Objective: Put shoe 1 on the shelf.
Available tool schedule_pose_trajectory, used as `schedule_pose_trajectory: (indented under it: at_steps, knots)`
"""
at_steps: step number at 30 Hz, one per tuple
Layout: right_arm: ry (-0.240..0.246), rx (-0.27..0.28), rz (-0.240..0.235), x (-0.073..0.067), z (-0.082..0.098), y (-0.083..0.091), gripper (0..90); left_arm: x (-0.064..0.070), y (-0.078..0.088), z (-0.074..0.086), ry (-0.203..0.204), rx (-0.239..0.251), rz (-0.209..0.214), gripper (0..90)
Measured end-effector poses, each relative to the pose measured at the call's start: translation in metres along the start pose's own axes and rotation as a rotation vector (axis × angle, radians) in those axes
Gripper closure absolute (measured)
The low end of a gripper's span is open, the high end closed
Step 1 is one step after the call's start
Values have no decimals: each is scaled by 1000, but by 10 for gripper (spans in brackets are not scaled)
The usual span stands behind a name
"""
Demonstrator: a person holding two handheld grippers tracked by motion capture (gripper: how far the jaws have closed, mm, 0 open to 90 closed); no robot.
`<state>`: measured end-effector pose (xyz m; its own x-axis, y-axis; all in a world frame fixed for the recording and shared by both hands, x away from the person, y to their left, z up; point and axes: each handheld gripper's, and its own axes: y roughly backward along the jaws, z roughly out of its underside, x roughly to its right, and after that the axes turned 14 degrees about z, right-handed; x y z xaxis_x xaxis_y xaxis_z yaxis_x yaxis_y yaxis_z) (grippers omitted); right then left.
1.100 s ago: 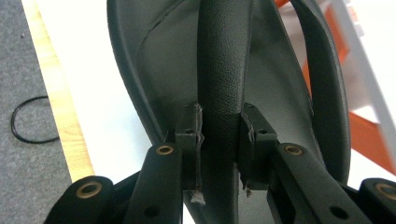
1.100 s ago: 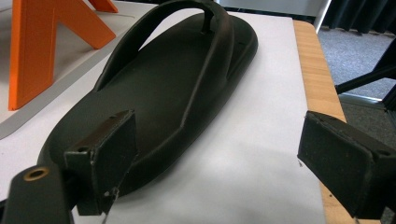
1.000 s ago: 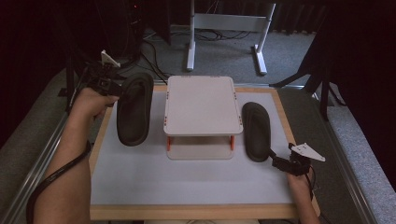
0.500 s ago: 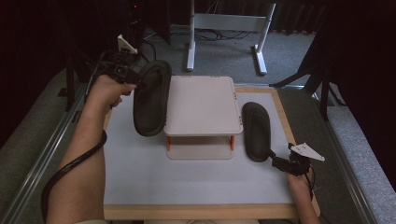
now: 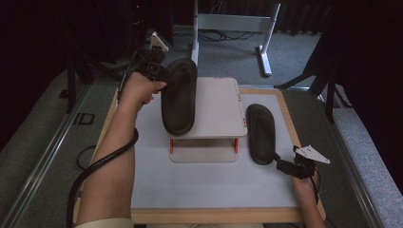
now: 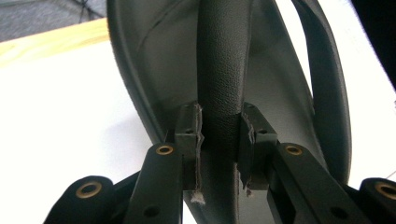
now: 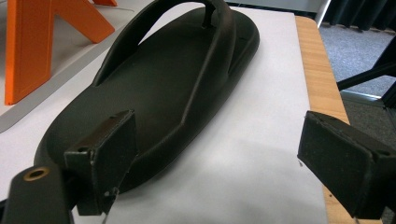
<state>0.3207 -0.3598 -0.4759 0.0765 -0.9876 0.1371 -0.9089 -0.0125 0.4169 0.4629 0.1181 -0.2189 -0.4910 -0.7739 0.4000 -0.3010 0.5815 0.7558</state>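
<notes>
I have the left gripper (image 5: 159, 71) clamped on the strap of the black rubber flip-flop sandal (image 5: 179, 97), which hangs tilted over the left edge of the white flat-topped stand with orange legs (image 5: 216, 107), heel end low. In the left gripper view the pads (image 6: 189, 135) pinch the pebbled strap from both sides, so the grip looks sound. To set it down well, I judge I should carry the sole fully over the stand's top, level it so the heel doesn't catch the edge, then lower before letting go; the strap is soft and the sole may swing.

The second black rubber sandal (image 5: 261, 133) lies flat on the white mat (image 5: 209, 185), just right of the stand. My right gripper (image 5: 285, 167) waits at its heel, jaws wide apart, holding nothing. Both soles are matte, smooth and oval, slightly dished; the stand's top is smooth plastic, the table's frame (image 5: 294, 107) pale wood.
</notes>
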Motion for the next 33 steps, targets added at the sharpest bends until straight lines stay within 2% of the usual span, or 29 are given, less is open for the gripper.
schedule_pose_trajectory:
  at_steps: [2, 5, 9, 11, 13, 17, 20, 24, 26, 27, 29, 33]
  knots:
    - [-1, 2, 0, 0, 0, 0, 114, 6, -6, -3, -7, -6, 9, 723]
    - [-4, 4, -2, 1, 0, 0, 114, 11, -15, -6, 6, -4, 10, 723]
    - [0, 3, -2, 0, 0, 0, 114, 7, -24, -4, 45, 3, 0, 723]
    - [0, 1, -1, 0, 0, 0, 114, 6, -28, -2, 50, 3, -2, 721]
    - [0, 0, 0, 0, 0, 0, 114, 4, -31, -1, 67, 9, 6, 721]
    - [2, 1, 2, 0, 0, 0, 114, 5, -39, 0, 66, -19, -19, 721]
    - [1, 1, 1, 0, 0, 0, 114, 5, -44, 0, 77, -23, -17, 719]
    - [3, 1, 0, 0, 0, 0, 114, 7, -48, -1, 71, -31, -21, 712]
    - [2, 2, 1, 0, 0, 0, 114, 7, -49, -1, 57, -26, -17, 704]
    - [0, 2, -2, 0, 0, 0, 114, 7, -48, 0, 42, -30, 0, 666]
    - [0, 1, -2, 0, 0, 0, 114, 7, -47, 0, 35, -20, 10, 645]
    - [2, 1, -1, 0, 0, 0, 114, 7, -43, 2, 2, -21, 16, 611]
